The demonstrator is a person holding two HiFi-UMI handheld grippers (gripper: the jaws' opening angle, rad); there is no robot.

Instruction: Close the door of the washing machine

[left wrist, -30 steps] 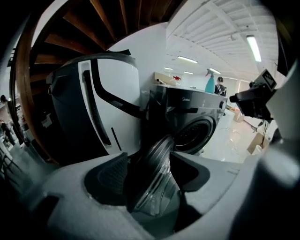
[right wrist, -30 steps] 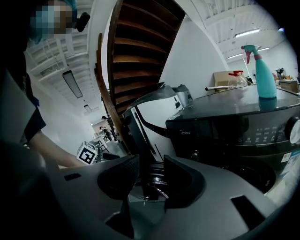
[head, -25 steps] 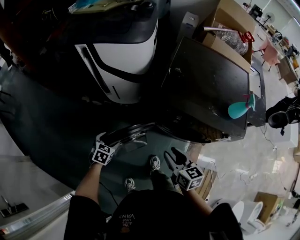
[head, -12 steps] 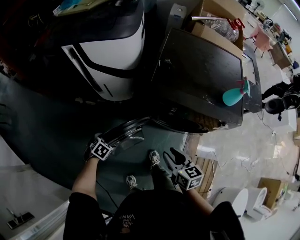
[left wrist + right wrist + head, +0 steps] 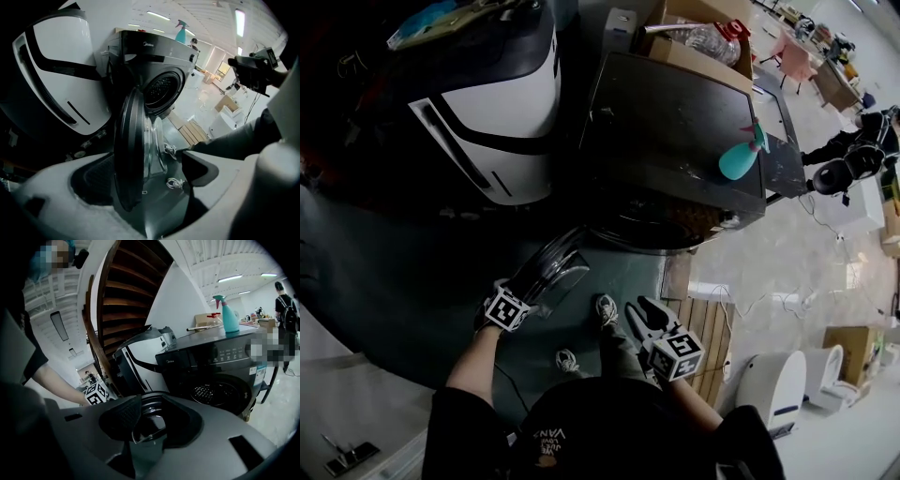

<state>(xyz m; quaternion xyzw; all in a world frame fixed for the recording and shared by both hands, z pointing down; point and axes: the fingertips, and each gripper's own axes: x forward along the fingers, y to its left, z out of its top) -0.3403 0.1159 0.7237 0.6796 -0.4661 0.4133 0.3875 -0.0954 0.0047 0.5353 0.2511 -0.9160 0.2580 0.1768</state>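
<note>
Right gripper [image 5: 649, 319]: you hold it low by your right knee, aimed at the washer. Its jaws have just been closing in but stand a little apart, with nothing between them.
Left gripper [image 5: 147, 176]: it is at the free edge of the door, pointing steeply down. Its jaws have just been opening and now stand wide. The rim sits between them, one pad just behind the dark outer face and the other apart from the glass, so you have no clamp on it.
Door [image 5: 548, 267]: it is swung well out from the washer's front and shows edge-on in the left gripper view, its glass bowl facing the open side. It reaches out over the floor towards your shoes [image 5: 607, 328].
Opening [image 5: 161, 91]: the round mouth is uncovered and you can see the holed drum inside. Nothing sticks out of it.
Washer [image 5: 675, 131]: a dark front-loader with a teal bottle [image 5: 736, 159] on top.
Done: by my reading, you have reached the door and little more.
Left: you need to swing it across to the mouth and press until it latches, which is most of the job.
</note>
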